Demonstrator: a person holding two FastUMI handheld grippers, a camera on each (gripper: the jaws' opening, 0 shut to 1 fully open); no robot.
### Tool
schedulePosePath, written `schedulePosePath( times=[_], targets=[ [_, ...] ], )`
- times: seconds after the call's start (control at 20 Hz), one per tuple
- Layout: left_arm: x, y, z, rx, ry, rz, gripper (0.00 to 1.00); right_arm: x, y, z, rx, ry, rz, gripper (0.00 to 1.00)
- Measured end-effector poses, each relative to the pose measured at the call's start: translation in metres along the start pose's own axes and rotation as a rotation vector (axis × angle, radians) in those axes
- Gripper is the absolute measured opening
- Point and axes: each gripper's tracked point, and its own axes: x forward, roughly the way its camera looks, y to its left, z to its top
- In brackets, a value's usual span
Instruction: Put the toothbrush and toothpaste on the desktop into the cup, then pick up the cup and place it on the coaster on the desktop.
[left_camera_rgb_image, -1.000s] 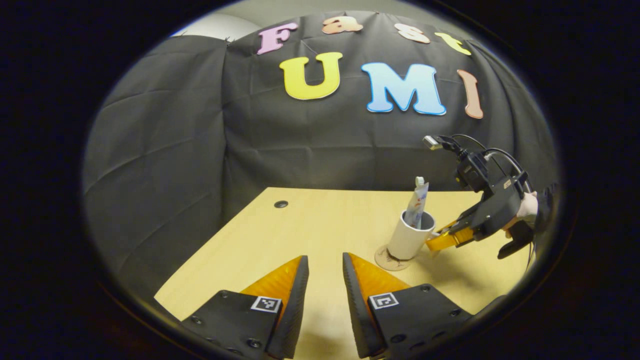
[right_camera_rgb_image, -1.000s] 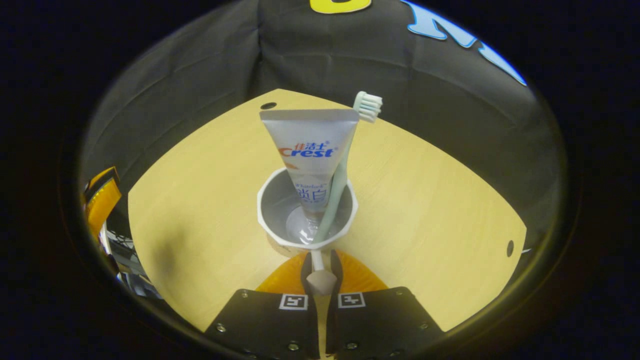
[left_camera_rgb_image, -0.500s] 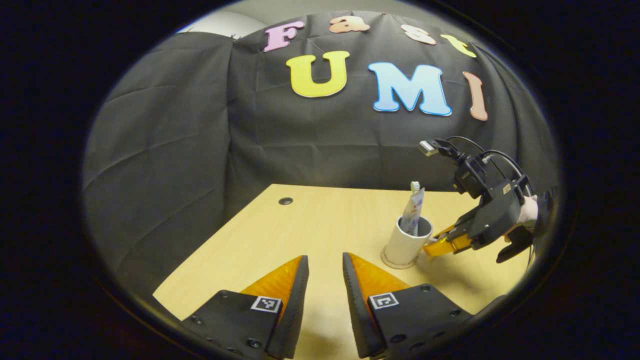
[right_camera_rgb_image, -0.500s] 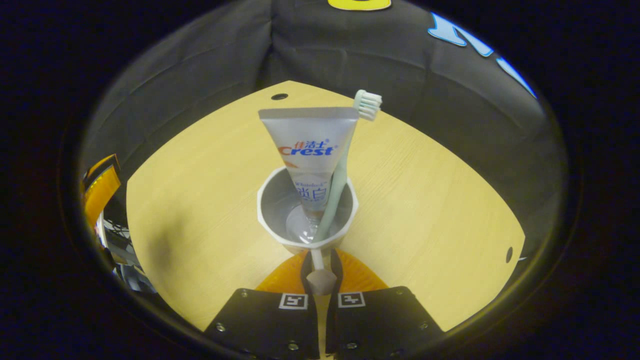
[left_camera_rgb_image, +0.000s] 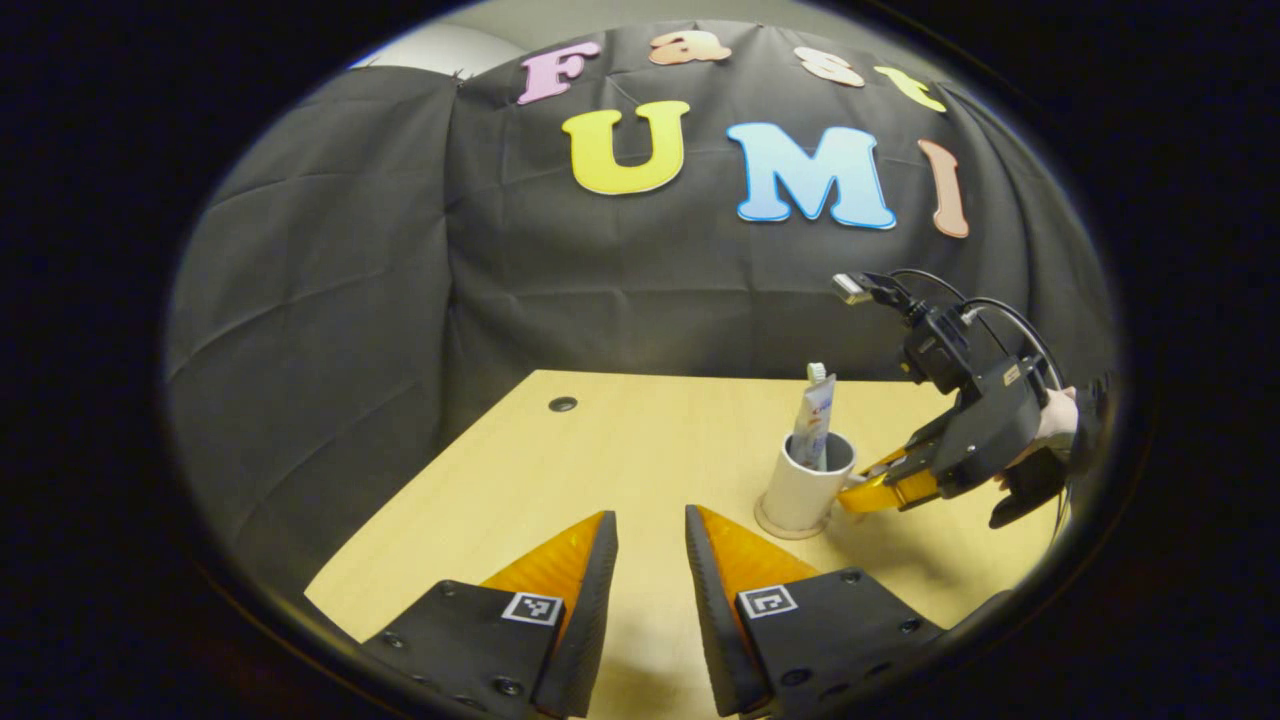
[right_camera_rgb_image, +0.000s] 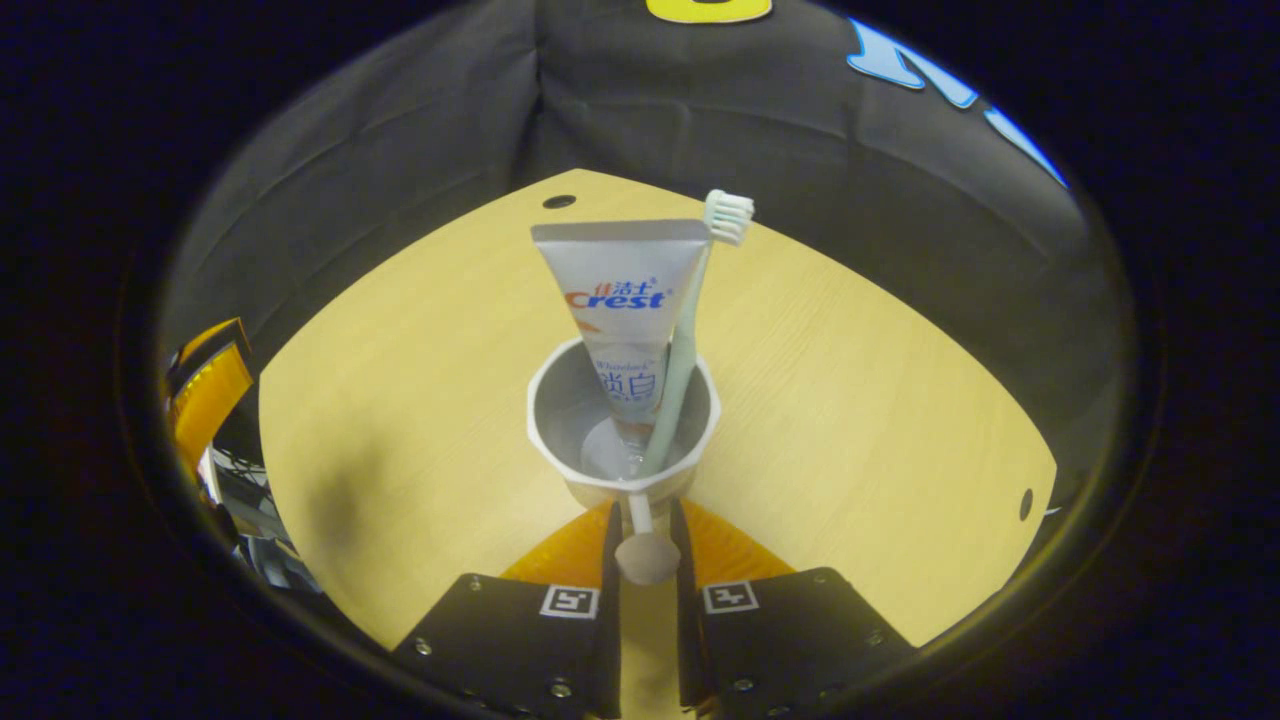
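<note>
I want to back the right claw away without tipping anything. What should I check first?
1. Cup seated on the coaster: ok.
2. Toothbrush and toothpaste standing inside the cup: ok.
3. Right claw jaws parted around the cup's handle: ok.
4. Handle free of both jaws: cannot tell.
5. Left claw open and apart from the cup: ok.

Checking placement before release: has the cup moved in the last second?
Yes. In the left gripper view the cup was tilted, with the coaster showing beside its base; it has come down and now stands upright on it.
</note>
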Motion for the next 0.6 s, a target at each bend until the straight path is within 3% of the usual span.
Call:
schedulePosePath(
  times=[0.4,0.6],
  targets=[
    [0.009,-0.035,0.03,0.033,-0.035,-0.08,0.5,-0.04,0.001,0.01,0.112,-0.12,-0.017,0.24],
    [0.011,-0.063,0.067,0.056,-0.096,-0.144,0.5,-0.086,-0.01,0.029,0.203,-0.266,-0.091,0.23]
  ],
)
